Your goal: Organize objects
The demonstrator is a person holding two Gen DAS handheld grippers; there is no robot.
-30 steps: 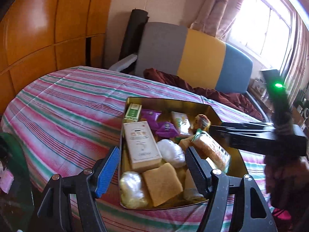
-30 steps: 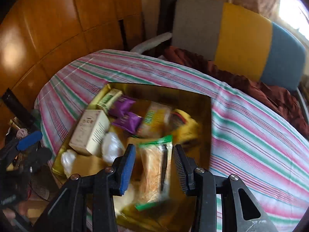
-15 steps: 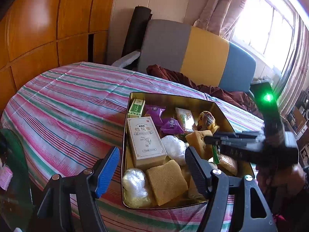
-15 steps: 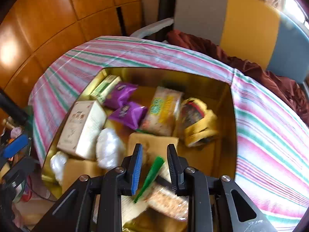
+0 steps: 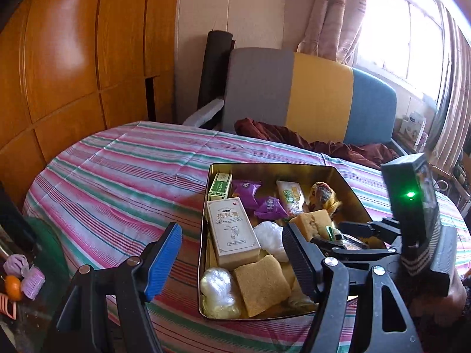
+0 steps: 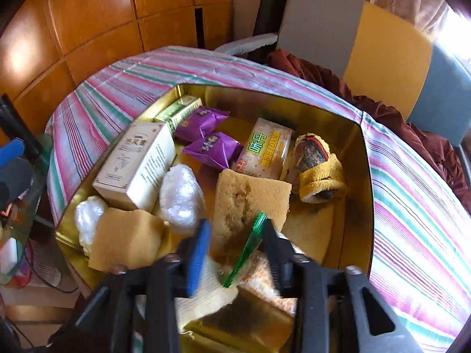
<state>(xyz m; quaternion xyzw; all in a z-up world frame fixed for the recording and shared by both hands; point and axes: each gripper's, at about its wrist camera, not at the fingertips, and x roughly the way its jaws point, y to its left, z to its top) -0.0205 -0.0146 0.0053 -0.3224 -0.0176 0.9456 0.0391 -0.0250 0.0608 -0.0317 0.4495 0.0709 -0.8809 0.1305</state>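
Gold tin (image 6: 365, 176): ahead of both my grippers.
Right gripper (image 6: 235, 235): jaws parted, green-edged packet (image 6: 247, 250) between, grip unclear.
Left gripper (image 5: 232, 253): released, wide.

A gold tin (image 6: 365, 176) at the centre of the frame sits on a cloth (image 5: 123, 176) striped pink, green and white. Inside lie two purple packets (image 6: 212, 147), a cream box (image 6: 138, 161), a green carton (image 5: 220, 186) and tan sponges (image 6: 250, 203). At upper right, the chair back (image 5: 309, 94) is grey, yellow and blue.
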